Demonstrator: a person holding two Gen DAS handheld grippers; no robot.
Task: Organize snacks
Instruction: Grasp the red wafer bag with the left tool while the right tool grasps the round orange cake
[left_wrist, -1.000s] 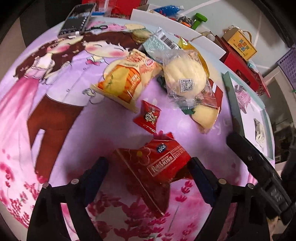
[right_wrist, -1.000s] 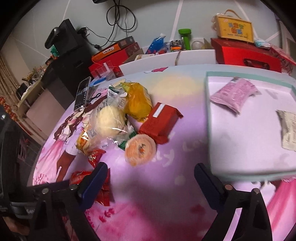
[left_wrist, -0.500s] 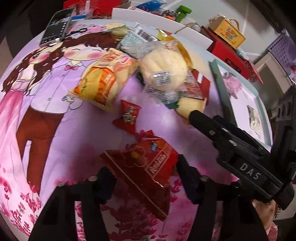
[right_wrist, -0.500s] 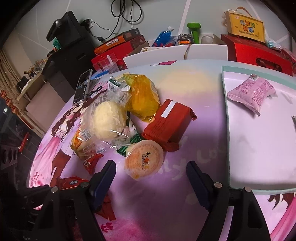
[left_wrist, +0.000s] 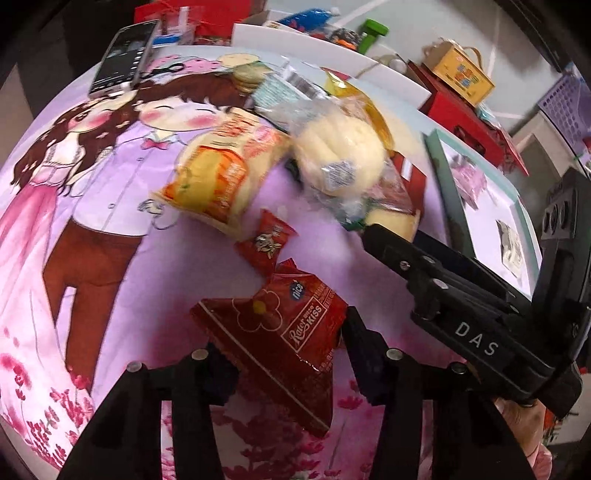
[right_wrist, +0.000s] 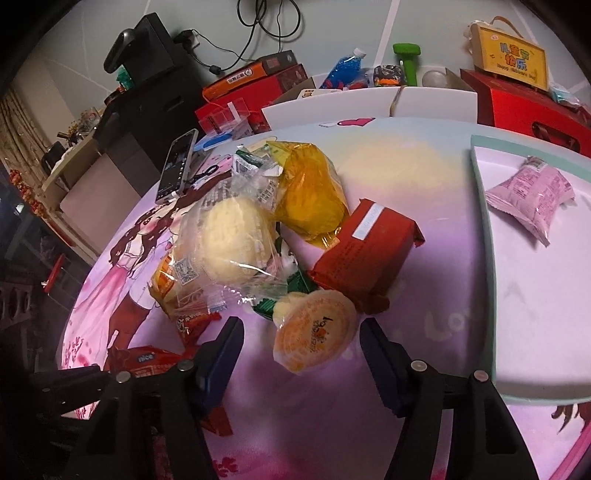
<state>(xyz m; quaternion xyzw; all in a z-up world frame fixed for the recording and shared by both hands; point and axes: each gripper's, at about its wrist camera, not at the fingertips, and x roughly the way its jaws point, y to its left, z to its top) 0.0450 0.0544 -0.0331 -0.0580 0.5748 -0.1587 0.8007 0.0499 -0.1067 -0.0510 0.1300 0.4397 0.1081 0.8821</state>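
While its jaws have just been closing, the left gripper (left_wrist: 284, 363) pinches a crinkled red wafer pack (left_wrist: 280, 332) on the cartoon cloth (left_wrist: 110, 258). The right gripper (right_wrist: 301, 349), narrowing, brackets a round jelly cup (right_wrist: 314, 334), untouched. The tray (right_wrist: 484, 229) holds a pink packet (right_wrist: 532, 194).

Left gripper (left_wrist: 284, 363) points steeply down, its jaws just closed in from wide, both pads against the sides of the red snack packet (left_wrist: 280, 332) between them. Right gripper (right_wrist: 301, 341) tilts down less steeply beside it; its jaws have also been closing, with the round jelly cup (right_wrist: 314, 338) between the fingers (right_wrist: 221, 343), pads not visibly pressing it.
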